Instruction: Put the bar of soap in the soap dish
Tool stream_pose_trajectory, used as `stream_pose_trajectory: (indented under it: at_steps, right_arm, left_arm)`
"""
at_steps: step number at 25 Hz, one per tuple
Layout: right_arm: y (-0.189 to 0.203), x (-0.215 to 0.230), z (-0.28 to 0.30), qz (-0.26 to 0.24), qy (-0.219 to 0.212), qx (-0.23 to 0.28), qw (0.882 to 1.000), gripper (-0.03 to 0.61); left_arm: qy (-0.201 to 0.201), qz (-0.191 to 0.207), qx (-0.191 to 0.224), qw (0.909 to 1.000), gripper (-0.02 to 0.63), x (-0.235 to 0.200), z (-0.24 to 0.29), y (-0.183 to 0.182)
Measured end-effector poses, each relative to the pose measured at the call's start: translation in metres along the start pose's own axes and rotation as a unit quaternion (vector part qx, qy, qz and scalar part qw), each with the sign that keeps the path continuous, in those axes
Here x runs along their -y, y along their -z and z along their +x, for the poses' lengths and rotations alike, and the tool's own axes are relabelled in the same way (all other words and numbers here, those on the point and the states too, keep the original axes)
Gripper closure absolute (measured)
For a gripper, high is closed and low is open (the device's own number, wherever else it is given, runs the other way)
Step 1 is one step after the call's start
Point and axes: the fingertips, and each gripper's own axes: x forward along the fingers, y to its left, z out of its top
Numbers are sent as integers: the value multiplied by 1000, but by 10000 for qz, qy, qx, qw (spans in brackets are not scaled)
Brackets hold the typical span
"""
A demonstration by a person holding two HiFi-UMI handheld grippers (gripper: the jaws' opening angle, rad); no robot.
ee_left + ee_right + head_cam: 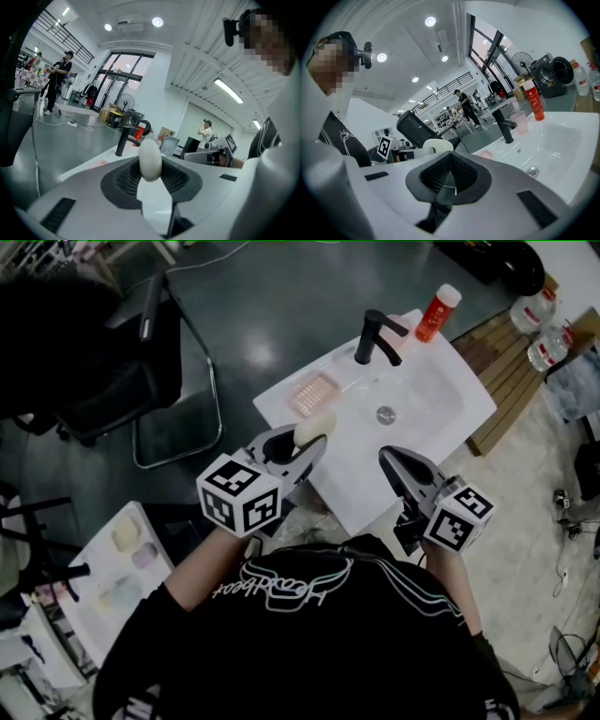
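Soap bar (314, 426) at the sink (445, 381)
Left tongs (309, 440) gripped it near the soap dish (314, 395); right tongs (389, 457) were closed, empty.

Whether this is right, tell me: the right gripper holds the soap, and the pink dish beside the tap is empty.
Wrong gripper: the left gripper holds the soap, as the left gripper view shows; the right gripper holds nothing. The pink dish beside the tap is empty.

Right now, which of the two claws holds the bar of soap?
The left claw: the pale bar of soap is pinched between its jaws, near the pink soap dish. The right claw is shut on nothing.
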Motion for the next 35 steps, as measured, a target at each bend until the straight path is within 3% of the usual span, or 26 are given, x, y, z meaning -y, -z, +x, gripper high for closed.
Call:
stream_pose_trajectory:
  at_steps: [10, 21, 35]
  right_arm:
    - [-15, 28, 2, 10, -93, -139, 9999, 552]
    - [-31, 69, 26, 88, -511, -627, 9967, 552]
    - [-47, 100, 38, 57, -803, -967, 9921, 552]
  left_arm:
    - [-357, -171, -135, 9991, 485, -25, 31, 4]
    - [-1106, -360, -326, 9927, 485, -67, 73, 12]
    - [-1674, -1051, -475, 9791, 485, -117, 109, 33]
